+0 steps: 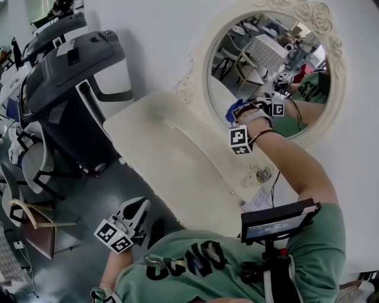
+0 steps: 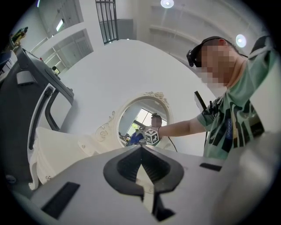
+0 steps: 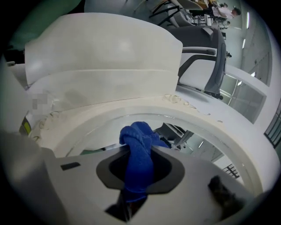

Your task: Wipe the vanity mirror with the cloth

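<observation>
R tool [image 1: 238, 114] pinches cloth [image 3: 139, 151] at mirror [image 1: 254, 56], arm outstretched; L tool [image 1: 140, 207] closed, empty, held low.

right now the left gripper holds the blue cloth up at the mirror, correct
Not the left: the right gripper holds the blue cloth up at the mirror, jaws shut on it, as the right gripper view shows.

1. A plain white wall [image 1: 160, 35] rises behind a white table [image 1: 155, 151].
2. A dark grey treadmill [image 1: 65, 71] stands just beside the table's left end.
3. The floor [image 1: 95, 192] is smooth grey, and a tan-framed chair [image 1: 32, 216] stands at far left.
4. Round ceiling lights [image 2: 167, 3] glow overhead.
</observation>
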A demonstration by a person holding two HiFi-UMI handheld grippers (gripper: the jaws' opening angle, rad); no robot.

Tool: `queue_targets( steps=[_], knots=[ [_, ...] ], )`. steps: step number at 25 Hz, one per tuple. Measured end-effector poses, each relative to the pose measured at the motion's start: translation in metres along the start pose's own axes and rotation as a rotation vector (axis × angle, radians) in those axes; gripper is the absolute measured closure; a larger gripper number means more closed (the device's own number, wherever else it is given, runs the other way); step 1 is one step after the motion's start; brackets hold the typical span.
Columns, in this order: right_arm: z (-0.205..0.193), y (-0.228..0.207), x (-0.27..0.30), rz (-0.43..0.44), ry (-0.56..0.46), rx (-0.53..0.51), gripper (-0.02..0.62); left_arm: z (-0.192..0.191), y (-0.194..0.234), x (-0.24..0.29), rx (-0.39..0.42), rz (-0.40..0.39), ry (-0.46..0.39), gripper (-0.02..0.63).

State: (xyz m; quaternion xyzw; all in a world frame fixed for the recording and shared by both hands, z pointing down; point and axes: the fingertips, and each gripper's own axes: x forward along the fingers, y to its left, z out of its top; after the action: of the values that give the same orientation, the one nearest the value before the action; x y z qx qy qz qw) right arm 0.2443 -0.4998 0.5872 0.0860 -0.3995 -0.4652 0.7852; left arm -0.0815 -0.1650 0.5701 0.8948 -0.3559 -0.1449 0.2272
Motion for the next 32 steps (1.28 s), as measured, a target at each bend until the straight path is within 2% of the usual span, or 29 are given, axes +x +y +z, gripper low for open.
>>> queue_targets(
  steps=[6, 10, 13, 16, 18, 20, 21, 24, 27, 32],
  knots=[
    [-0.012, 0.091, -0.023, 0.163, 0.002, 0.027, 0.525, -0.012, -0.041, 0.011, 0.018, -0.053, 0.008, 0.6],
    [-0.018, 0.133, -0.037, 0.344, 0.02, 0.097, 0.525, -0.013, -0.056, 0.003, 0.022, -0.046, 0.003, 0.6],
    [-0.019, 0.144, -0.039, 0.44, 0.037, 0.159, 0.526, -0.011, -0.059, -0.003, 0.029, -0.038, -0.007, 0.6],
    [-0.021, 0.145, -0.043, 0.493, 0.059, 0.137, 0.526, -0.007, -0.061, -0.011, 0.027, -0.024, -0.018, 0.6],
    [-0.016, 0.138, -0.044, 0.509, 0.039, 0.135, 0.526, -0.004, -0.057, -0.017, 0.019, -0.01, -0.026, 0.6],
    [-0.001, 0.11, -0.037, 0.474, -0.021, 0.194, 0.525, -0.008, -0.046, -0.023, 0.008, 0.005, -0.028, 0.6],
    [0.007, 0.086, -0.032, 0.422, -0.057, 0.228, 0.525, -0.01, -0.038, -0.025, 0.003, 0.011, -0.026, 0.6],
    [0.022, 0.001, -0.016, 0.197, -0.131, 0.28, 0.525, -0.012, -0.02, -0.029, -0.008, 0.025, -0.024, 0.6],
    [0.026, -0.069, -0.001, 0.016, -0.137, 0.269, 0.525, -0.005, -0.001, -0.036, -0.017, 0.048, -0.028, 0.6],
    [0.035, -0.152, 0.025, -0.185, -0.103, 0.22, 0.525, 0.006, 0.032, -0.047, -0.033, 0.093, -0.022, 0.6]
  ],
)
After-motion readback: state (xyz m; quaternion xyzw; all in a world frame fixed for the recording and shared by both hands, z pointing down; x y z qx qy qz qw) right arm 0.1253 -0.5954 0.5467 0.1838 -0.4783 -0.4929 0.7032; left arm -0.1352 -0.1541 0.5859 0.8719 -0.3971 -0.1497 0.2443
